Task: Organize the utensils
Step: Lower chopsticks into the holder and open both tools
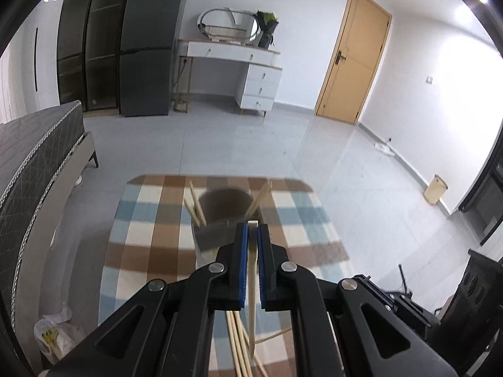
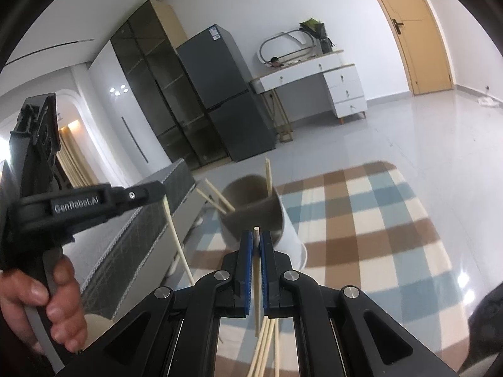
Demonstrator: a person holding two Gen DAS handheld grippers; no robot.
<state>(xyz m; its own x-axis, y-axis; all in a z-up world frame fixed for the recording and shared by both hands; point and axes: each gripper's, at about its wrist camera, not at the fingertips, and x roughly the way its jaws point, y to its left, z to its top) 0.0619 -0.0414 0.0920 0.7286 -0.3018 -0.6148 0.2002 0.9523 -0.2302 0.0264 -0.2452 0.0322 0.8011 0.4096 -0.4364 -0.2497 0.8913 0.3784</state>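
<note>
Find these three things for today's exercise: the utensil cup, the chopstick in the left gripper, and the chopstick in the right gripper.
utensil cup [image 1: 220,207]: left wrist view, dark inner wall.
left gripper's chopstick [image 1: 252,223]: left wrist view, tip above the pads.
right gripper's chopstick [image 2: 256,232]: right wrist view, tip above the pads.

You are working in a home, in a room that serves as bedroom and living space: a bed [image 1: 37,163] along one side, a tall grey fridge [image 1: 151,44] beside dark glass cabinets [image 1: 88,40], a white dressing table [image 1: 239,59] with an oval mirror [image 1: 229,25], a wooden door [image 1: 355,56], and a tiled floor [image 1: 251,144].
</note>
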